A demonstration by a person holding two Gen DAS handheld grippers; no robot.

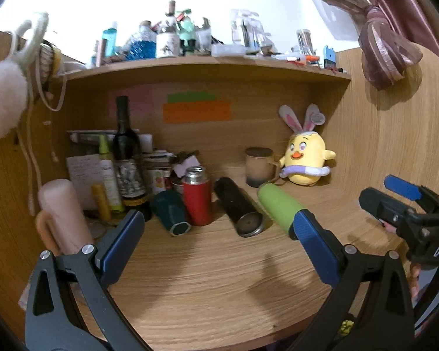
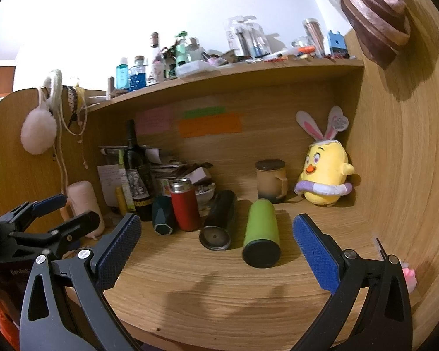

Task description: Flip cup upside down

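Observation:
A beige mug (image 1: 259, 170) with a handle and a dark lid stands upright at the back of the wooden desk, next to a yellow chick plush (image 1: 306, 158); it also shows in the right wrist view (image 2: 270, 180). My left gripper (image 1: 219, 228) is open and empty, well in front of the mug. My right gripper (image 2: 216, 231) is open and empty, also in front of it. The right gripper shows at the right edge of the left wrist view (image 1: 395, 201). The left gripper shows at the left of the right wrist view (image 2: 64, 210).
A green flask (image 2: 261, 233) and a black flask (image 2: 219, 220) lie on their sides mid-desk. A red flask (image 2: 185, 207) stands upright beside a lying teal cup (image 2: 162, 216). A wine bottle (image 1: 128, 152), a pink cup (image 1: 64, 213) and clutter fill the back left. A shelf (image 1: 207, 68) hangs overhead.

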